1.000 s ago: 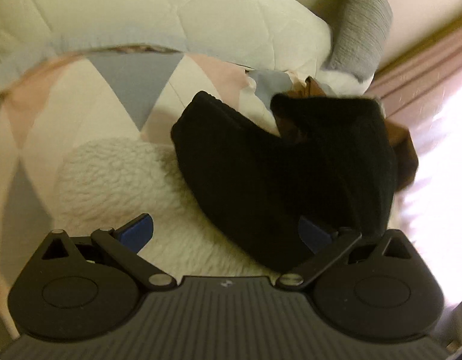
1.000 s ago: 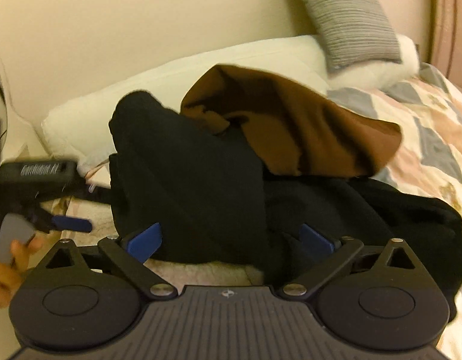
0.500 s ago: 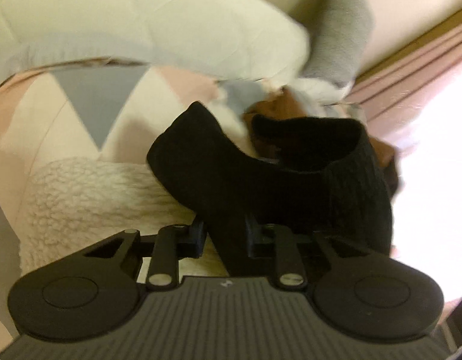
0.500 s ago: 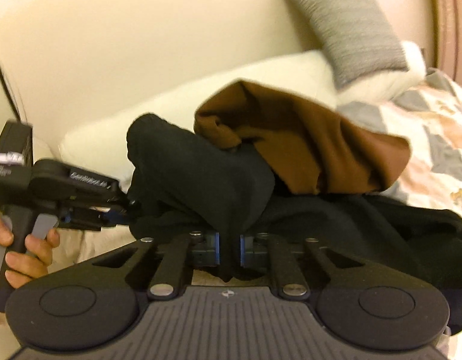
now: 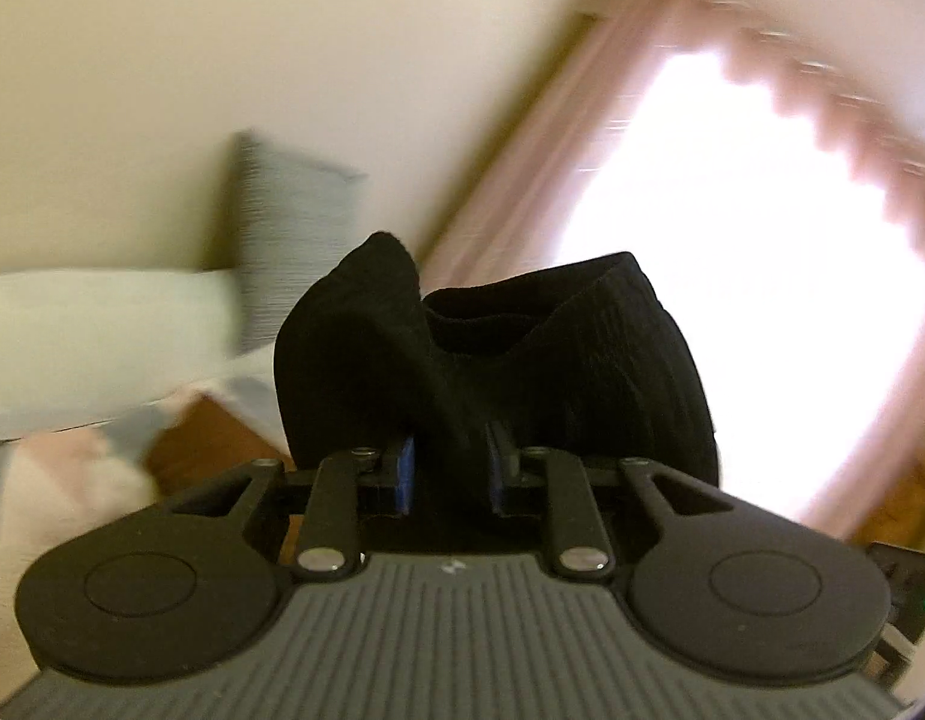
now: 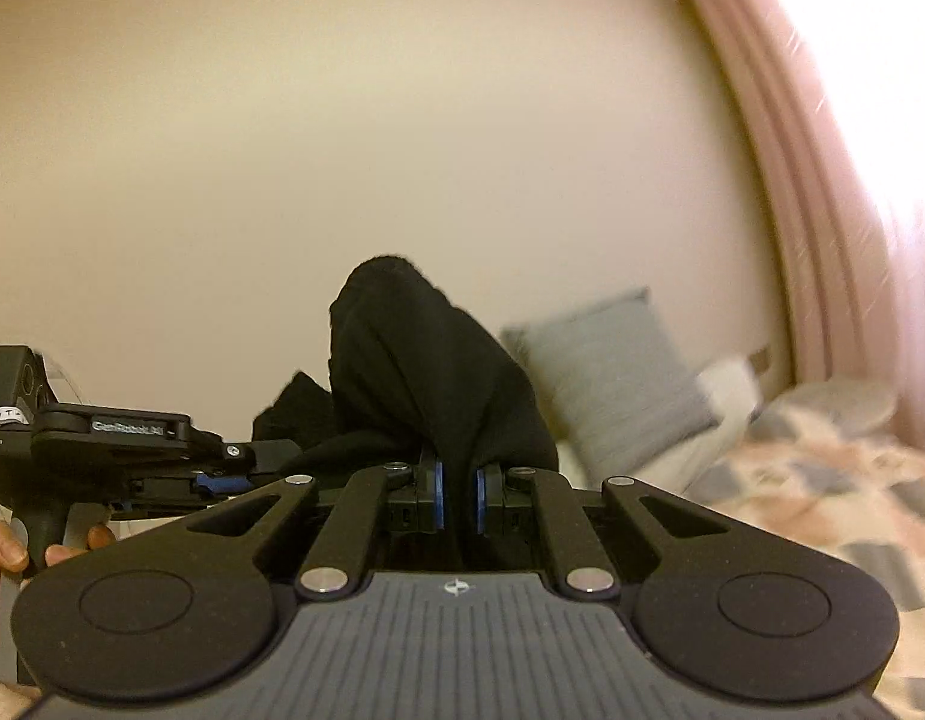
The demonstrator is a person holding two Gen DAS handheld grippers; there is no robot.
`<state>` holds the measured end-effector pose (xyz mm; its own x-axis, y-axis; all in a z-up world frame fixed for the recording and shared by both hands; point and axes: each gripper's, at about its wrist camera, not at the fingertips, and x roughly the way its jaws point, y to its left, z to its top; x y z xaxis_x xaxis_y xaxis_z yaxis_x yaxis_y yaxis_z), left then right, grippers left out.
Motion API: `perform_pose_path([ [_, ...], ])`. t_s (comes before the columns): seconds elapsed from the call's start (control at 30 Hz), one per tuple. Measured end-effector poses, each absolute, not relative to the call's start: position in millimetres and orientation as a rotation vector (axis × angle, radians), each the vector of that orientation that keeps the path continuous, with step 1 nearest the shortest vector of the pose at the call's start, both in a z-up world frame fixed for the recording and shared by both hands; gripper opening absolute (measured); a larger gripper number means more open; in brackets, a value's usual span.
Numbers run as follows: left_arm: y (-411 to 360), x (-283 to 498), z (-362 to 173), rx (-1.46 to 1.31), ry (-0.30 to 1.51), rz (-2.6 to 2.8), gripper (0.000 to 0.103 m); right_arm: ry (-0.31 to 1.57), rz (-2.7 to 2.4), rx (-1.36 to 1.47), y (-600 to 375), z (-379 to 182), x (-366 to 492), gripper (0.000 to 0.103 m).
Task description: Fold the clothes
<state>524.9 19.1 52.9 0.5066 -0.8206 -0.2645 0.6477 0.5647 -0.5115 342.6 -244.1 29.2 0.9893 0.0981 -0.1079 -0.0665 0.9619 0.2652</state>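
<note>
A black knit garment (image 5: 498, 354) is lifted off the bed, and its fabric bunches up above my left gripper (image 5: 449, 468), which is shut on a fold of it. In the right wrist view the same black garment (image 6: 426, 372) rises in front of the wall, pinched between the blue pads of my right gripper (image 6: 457, 495), shut on it. The left gripper (image 6: 222, 480) shows at the left of that view, held by a hand (image 6: 0, 546), also gripping the black cloth. A brown garment (image 5: 204, 444) lies on the bed below; the view is blurred.
A grey striped cushion (image 6: 612, 384) leans on the cream wall beside a white pillow (image 5: 96, 342). The patterned bedspread (image 6: 822, 492) spreads to the right. Pink curtains (image 6: 822, 180) and a bright window (image 5: 744, 276) stand beyond the bed.
Both grippers went from open to shut on the black garment, then lifted it off the bed; the views now tilt up toward the wall and window.
</note>
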Motion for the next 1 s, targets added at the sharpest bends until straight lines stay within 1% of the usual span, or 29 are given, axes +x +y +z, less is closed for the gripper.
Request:
perform_pose_path([
  [0.03, 13.1, 499.3, 57.6, -0.362, 0.512, -0.95, 0.02, 0.12, 0.072, 0.259, -251.9, 30.6, 311.8, 0.011],
  [0.1, 2.7, 451.5, 44.4, -0.338, 0.561, -1.019, 0.022, 0.161, 0.039, 0.259, -265.7, 24.3, 248.2, 0.017],
  [0.13, -2.4, 427.6, 37.8, -0.326, 0.586, -1.054, 0.026, 0.214, 0.014, 0.27, -272.2, 13.0, 212.7, 0.03],
  [0.17, -7.5, 403.1, 29.2, -0.31, 0.617, -1.085, 0.032, 0.268, -0.01, 0.282, -276.4, 0.5, 182.2, 0.043],
  [0.2, -12.0, 375.8, 11.6, -0.281, 0.679, -1.1, 0.034, 0.335, -0.046, 0.299, -279.7, -15.8, 148.1, 0.047],
  [0.27, -19.5, 321.1, -34.3, -0.195, 0.83, -1.089, 0.036, 0.505, -0.123, 0.345, -282.6, -55.5, 81.9, 0.05],
  [0.33, -20.3, 278.5, -84.3, -0.123, 1.01, -1.02, 0.036, 0.678, -0.202, 0.396, -284.3, -95.7, 16.7, 0.05],
  [0.4, -17.6, 242.4, -126.6, -0.081, 1.158, -0.956, 0.036, 0.767, -0.26, 0.466, -285.4, -121.0, -39.2, 0.05],
  [0.5, -13.0, 199.1, -169.9, -0.027, 1.28, -0.865, 0.036, 0.84, -0.316, 0.545, -290.7, -147.8, -99.7, 0.05],
  [0.53, -12.9, 190.0, -176.0, -0.011, 1.293, -0.85, 0.036, 0.853, -0.325, 0.555, -293.4, -151.5, -111.8, 0.05],
  [0.63, -21.6, 173.1, -195.2, 0.045, 1.298, -0.812, 0.037, 0.874, -0.33, 0.531, -297.8, -148.9, -122.2, 0.057],
  [0.7, -28.5, 175.8, -207.5, 0.036, 1.299, -0.79, 0.04, 0.872, -0.326, 0.52, -306.7, -150.7, -115.1, 0.057],
  [0.77, -35.4, 178.5, -219.8, 0.026, 1.3, -0.769, 0.046, 0.867, -0.322, 0.512, -318.7, -155.7, -105.1, 0.061],
  [0.8, -38.8, 179.8, -225.9, 0.021, 1.3, -0.758, 0.047, 0.872, -0.329, 0.51, -320.8, -160.3, -102.4, 0.061],
  [0.83, -42.2, 181.2, -232.0, 0.016, 1.301, -0.747, 0.049, 0.874, -0.332, 0.512, -325.3, -168.2, -96.8, 0.061],
  [1.0, -64.7, 204.9, -273.3, 0.063, 1.284, -0.745, 0.049, 0.944, -0.319, 0.453, -345.7, -217.4, -51.7, 0.061],
])
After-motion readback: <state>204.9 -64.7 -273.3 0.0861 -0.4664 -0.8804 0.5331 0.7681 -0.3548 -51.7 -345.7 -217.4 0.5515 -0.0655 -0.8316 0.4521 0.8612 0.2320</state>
